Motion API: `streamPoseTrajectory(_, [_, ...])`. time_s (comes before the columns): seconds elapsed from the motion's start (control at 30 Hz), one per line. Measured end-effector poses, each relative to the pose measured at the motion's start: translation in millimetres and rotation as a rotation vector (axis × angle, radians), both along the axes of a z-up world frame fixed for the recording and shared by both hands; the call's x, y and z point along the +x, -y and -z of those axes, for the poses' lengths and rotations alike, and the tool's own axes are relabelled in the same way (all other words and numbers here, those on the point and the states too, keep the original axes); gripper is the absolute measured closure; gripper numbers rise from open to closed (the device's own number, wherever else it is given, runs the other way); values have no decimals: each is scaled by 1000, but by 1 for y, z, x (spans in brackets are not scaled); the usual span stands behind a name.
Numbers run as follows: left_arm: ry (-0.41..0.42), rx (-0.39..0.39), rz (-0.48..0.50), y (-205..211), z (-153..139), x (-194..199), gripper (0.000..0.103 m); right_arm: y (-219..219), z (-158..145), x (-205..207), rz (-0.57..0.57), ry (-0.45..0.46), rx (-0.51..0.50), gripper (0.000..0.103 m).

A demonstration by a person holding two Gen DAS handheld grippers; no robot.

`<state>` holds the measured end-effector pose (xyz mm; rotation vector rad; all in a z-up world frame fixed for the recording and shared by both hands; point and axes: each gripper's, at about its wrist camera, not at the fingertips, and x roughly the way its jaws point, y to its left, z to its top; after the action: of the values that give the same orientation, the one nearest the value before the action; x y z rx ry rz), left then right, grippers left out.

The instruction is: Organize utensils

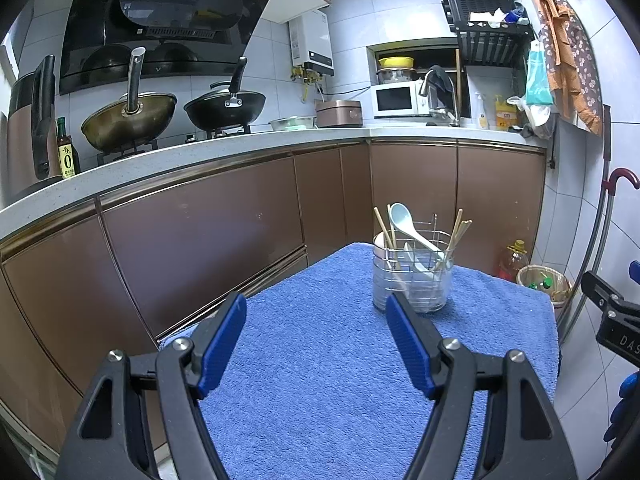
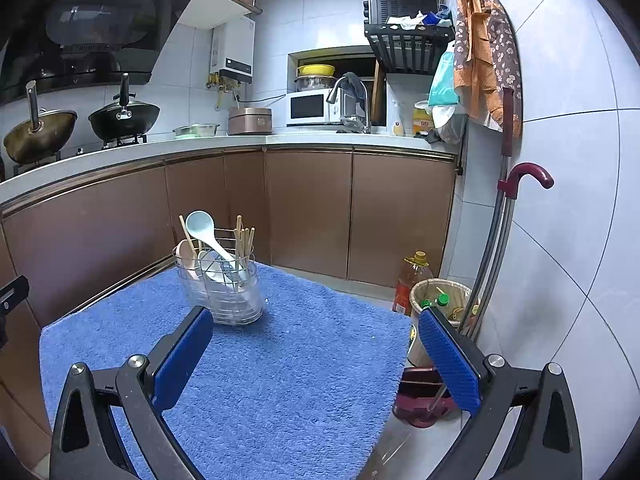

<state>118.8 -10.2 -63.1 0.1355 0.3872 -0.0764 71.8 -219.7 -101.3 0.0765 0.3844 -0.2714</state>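
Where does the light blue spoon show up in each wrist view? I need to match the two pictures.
Left wrist: the light blue spoon sits right of centre, bowl up, leaning in the wire utensil holder.
Right wrist: the spoon sits left of centre, in the same holder.
Shared landmark: the white microwave on the counter.

Bright, sharp, edges fisheye-bowed, corners dark.

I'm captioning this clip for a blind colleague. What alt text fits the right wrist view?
An open right gripper hovers over a blue towel, empty, facing a wire utensil holder that stands on the towel with a pale blue spoon and wooden chopsticks in it. Brown kitchen cabinets stand behind.
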Motion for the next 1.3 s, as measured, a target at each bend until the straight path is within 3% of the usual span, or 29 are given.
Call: streamPoseTrajectory(1.3, [1, -11, -7, -4, 0, -3, 32, 1, 0, 0, 2, 0, -6, 0])
